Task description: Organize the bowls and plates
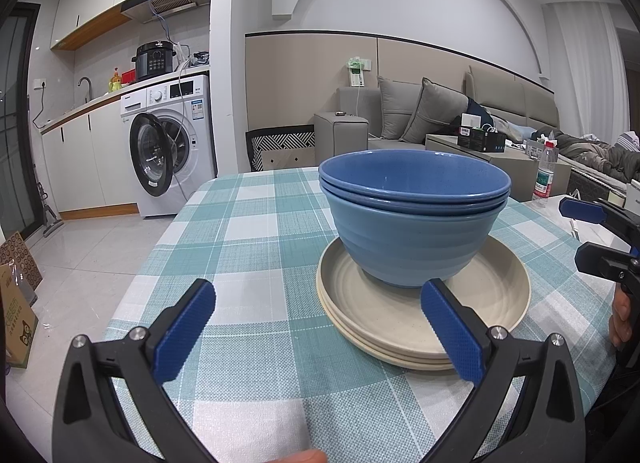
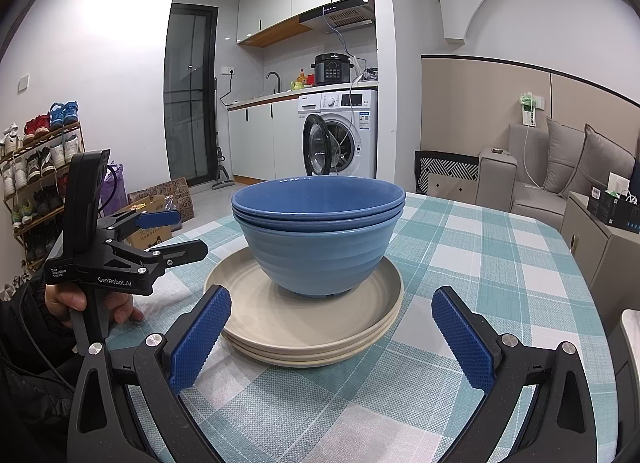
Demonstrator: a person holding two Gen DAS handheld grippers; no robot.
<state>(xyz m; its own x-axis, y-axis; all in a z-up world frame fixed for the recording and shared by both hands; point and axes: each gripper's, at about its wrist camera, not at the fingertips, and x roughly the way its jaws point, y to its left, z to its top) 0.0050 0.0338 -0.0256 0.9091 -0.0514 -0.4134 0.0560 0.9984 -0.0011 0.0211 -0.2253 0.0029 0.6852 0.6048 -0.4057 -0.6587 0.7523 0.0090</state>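
A stack of nested blue bowls stands upright on a stack of cream plates on the checked tablecloth. My left gripper is open and empty, just short of the plates' near left rim. My right gripper is open and empty, its jaws spread on either side of the plates' near rim without touching. The left gripper also shows in the right wrist view, left of the plates. The right gripper also shows at the left wrist view's right edge.
The table has a teal and white checked cloth. A water bottle stands beyond its far right side. A washing machine with its door open, a sofa and a shoe rack surround the table.
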